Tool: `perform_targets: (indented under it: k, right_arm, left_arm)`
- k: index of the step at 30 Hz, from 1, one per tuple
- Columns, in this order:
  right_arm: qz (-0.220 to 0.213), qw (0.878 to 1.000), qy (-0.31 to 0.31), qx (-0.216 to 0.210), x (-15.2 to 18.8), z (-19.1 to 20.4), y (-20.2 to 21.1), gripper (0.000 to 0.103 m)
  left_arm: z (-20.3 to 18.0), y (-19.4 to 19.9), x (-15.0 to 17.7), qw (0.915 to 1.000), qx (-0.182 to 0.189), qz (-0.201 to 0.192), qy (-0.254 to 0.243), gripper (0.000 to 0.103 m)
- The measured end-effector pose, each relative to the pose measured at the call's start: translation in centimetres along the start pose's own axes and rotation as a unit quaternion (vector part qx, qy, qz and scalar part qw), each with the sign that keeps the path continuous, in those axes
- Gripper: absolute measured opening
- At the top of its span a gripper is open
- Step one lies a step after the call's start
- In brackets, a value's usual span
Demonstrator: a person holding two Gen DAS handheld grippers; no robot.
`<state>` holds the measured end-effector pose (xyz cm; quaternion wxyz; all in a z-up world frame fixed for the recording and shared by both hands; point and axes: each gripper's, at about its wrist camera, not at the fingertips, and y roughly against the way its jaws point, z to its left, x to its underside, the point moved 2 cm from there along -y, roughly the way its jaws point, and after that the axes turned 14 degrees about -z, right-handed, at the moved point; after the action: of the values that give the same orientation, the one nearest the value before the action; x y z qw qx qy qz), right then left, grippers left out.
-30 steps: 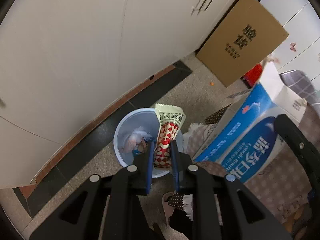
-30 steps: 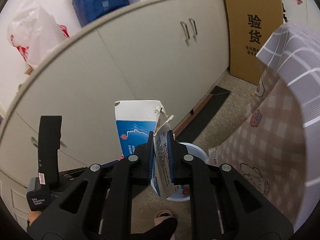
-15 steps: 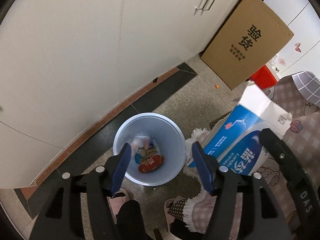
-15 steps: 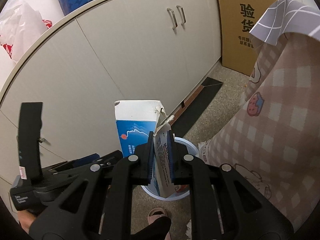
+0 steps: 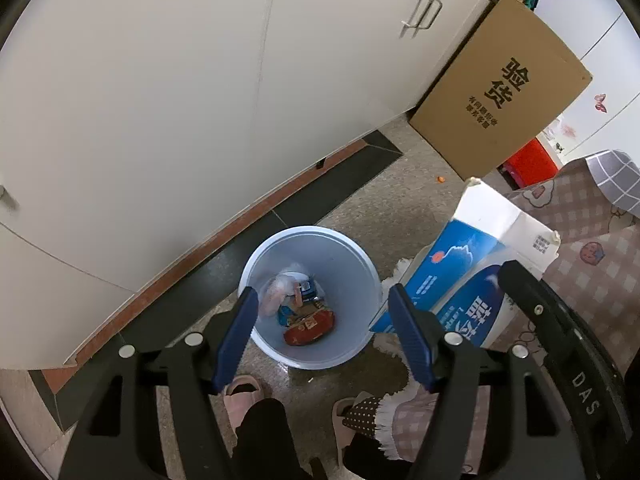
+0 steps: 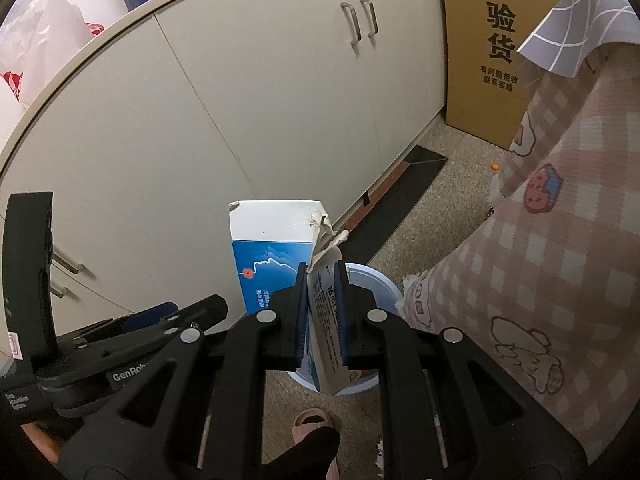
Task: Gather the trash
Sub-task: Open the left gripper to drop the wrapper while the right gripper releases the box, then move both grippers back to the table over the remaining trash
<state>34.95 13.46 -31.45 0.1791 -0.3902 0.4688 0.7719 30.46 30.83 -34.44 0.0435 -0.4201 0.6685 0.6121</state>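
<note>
A pale blue bin [image 5: 352, 248] stands on the floor by the cabinets, with wrappers at its bottom. A red snack wrapper [image 5: 310, 326] lies on top of them. My left gripper [image 5: 323, 291] hangs over the bin, its jaws opening with nothing between them. My right gripper [image 6: 323, 276] is shut on the torn edge of a blue and white carton [image 6: 272, 248]. It holds the carton above the bin [image 6: 376, 280]. In the left wrist view the carton [image 5: 460, 264] hangs just right of the bin's rim.
White cabinet doors [image 5: 160, 100] run behind the bin. A cardboard box [image 5: 500, 92] leans on them at the right. A checked tablecloth [image 6: 540, 240] hangs close on the right. A person's slippered feet [image 5: 244, 392] stand in front of the bin.
My left gripper opened and the red and white snack wrapper dropped into the bin. My right gripper sank a little with the carton.
</note>
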Motion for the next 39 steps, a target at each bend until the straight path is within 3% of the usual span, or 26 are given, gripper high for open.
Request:
perform_targets:
  k: [12,13,14,15,28,33,39]
  right_arm:
    - [-0.008,1.000,-0.005,-0.022,-0.1,1.2,-1.9,0.016]
    - [-0.009,1.000,-0.008,-0.029,-0.1,1.2,-2.0,0.029]
    - [-0.007,0.999,-0.008,-0.030,-0.1,1.3,-2.1,0.053]
    - [-0.011,1.000,-0.004,-0.022,-0.1,1.3,-2.0,0.060]
    - [-0.010,0.999,-0.009,-0.029,-1.0,1.6,1.4,0.062]
    - [-0.018,0.997,-0.023,-0.071,-3.0,2.9,4.6,0.062]
    - [-0.059,0.991,-0.038,-0.116,-7.3,3.8,11.7,0.066]
  left_arm:
    - [2.7,-0.8,0.3,0.9992,-0.021,0.007,0.033,0.067]
    - [2.8,-0.8,0.3,0.9991,-0.021,0.008,0.035,0.067]
    - [2.9,-0.8,0.3,0.9991,-0.022,0.008,0.035,0.067]
    - [2.9,-0.7,0.3,0.9991,-0.022,0.007,0.036,0.067]
    - [2.0,3.3,-1.1,0.9988,-0.010,-0.028,0.040,0.067]
    - [1.9,8.5,-2.5,0.9943,-0.011,-0.084,0.064,0.067]
    - [-0.6,16.6,-4.9,0.9861,0.018,-0.149,0.070,0.072]
